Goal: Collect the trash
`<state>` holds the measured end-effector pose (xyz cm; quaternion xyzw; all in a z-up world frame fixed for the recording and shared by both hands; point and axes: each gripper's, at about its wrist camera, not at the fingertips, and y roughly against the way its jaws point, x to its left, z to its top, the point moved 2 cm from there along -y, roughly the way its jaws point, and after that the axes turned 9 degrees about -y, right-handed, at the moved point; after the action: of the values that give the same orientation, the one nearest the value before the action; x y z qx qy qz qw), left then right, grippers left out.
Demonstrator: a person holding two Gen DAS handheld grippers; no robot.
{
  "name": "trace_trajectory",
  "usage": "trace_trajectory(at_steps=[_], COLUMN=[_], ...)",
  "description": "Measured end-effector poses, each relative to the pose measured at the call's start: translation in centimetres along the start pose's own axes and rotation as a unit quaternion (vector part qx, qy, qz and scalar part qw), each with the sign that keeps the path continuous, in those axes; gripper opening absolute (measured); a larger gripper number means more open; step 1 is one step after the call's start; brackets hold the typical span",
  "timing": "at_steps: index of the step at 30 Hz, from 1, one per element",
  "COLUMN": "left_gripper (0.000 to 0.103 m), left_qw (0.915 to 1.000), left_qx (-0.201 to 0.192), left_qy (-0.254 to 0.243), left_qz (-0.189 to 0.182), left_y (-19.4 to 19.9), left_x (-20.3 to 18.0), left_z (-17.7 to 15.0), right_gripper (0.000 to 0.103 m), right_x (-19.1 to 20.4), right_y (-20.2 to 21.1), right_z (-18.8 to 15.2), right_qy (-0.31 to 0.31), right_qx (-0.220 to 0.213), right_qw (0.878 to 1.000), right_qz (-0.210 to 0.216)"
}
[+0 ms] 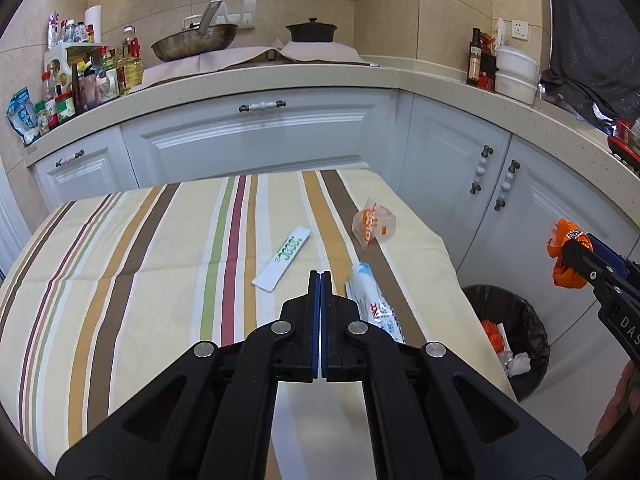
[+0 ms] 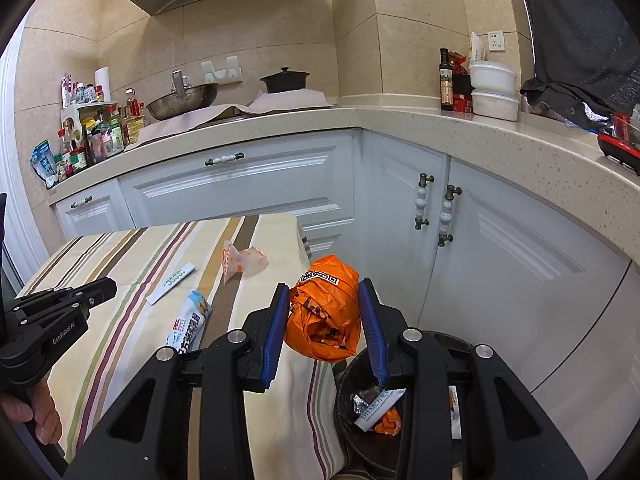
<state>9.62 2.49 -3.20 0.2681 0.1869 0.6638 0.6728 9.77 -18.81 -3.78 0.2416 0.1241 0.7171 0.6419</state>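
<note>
Right gripper (image 2: 324, 312) clamped on crumpled orange wrapper (image 2: 326, 316) above black bin (image 2: 348, 376), left gripper (image 1: 320, 280) closed empty over striped tablecloth (image 1: 140, 260), three wrappers remaining.

Matt striped cloth (image 1: 120, 264) covers the table; the orange wrapper (image 2: 324, 312) looks like crinkled glossy plastic; bin liner (image 1: 524, 320) seemingly thin black film

Beige tiled walls (image 2: 248, 36), white cabinets (image 1: 256, 136), speckled L-shaped countertop (image 2: 400, 120)

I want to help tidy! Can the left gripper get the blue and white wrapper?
Probably yes. The wrapper lies on the table just beside the left gripper, nothing covering it, but the gripper is shut and must open first.
</note>
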Motion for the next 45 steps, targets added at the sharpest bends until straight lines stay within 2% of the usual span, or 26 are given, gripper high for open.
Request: trace_trajectory(at_steps=[2,5,7,9,12,13,15,25,27,30,31,38,45], left_gripper=[0.001,0.008,0.025,0.033,0.038,0.048,0.056,0.055,0.050,0.033,0.030,0.029,0.022], left_qw=[1.0000,0.9998,0.9997,0.9993,0.9993,0.9994,0.9994,0.9979,0.9975,0.9967,0.9964,0.9966,0.9968], left_qx=[0.008,0.014,0.018,0.022,0.019,0.018,0.018,0.059,0.065,0.073,0.075,0.070,0.067], left_qy=[0.005,0.013,0.014,0.024,0.025,0.024,0.019,0.000,-0.001,-0.003,-0.002,-0.006,-0.010], left_qz=[-0.003,-0.007,-0.009,-0.016,-0.020,-0.020,-0.022,-0.026,-0.029,-0.035,-0.037,-0.043,-0.043], left_y=[-0.1,-0.3,-0.3,-0.3,0.0,0.1,0.1,-2.5,-2.9,-3.4,-3.5,-3.6,-3.4], left_x=[0.1,0.1,-0.1,-0.3,-1.0,-1.3,-2.0,-4.4,-4.5,-4.7,-4.7,-4.7,-4.4], left_z=[-0.3,-0.7,-0.9,-1.1,-1.2,-1.3,-1.5,-3.1,-3.4,-3.7,-3.8,-3.9,-3.9], right_gripper=[0.036,0.036,0.036,0.036,0.036,0.036,0.036,0.036,0.036,0.036,0.036,0.036,0.036], right_x=[0.0,-0.1,-0.3,-0.7,-1.3,-1.5,-1.9,-3.8,-4.1,-4.3,-4.3,-4.0,-3.4], right_y=[-0.1,-0.1,0.0,0.1,0.2,0.3,0.3,0.1,0.0,-0.1,-0.1,-0.5,-0.5], right_z=[-0.2,-0.5,-0.6,-0.6,-0.8,-0.8,-0.9,-2.0,-2.1,-2.2,-2.2,-2.3,-2.2], right_qy=[0.001,0.001,0.000,-0.003,-0.007,-0.010,-0.013,-0.029,-0.032,-0.034,-0.034,-0.031,-0.025], right_qx=[0.003,0.005,0.006,0.006,0.006,0.005,0.006,0.017,0.019,0.021,0.021,0.026,0.026], right_qw=[1.000,1.000,1.000,1.000,1.000,1.000,1.000,0.999,0.999,0.999,0.999,0.999,0.999], right_qz=[0.000,-0.001,-0.003,-0.006,-0.008,-0.009,-0.009,-0.013,-0.014,-0.014,-0.014,-0.012,-0.011])
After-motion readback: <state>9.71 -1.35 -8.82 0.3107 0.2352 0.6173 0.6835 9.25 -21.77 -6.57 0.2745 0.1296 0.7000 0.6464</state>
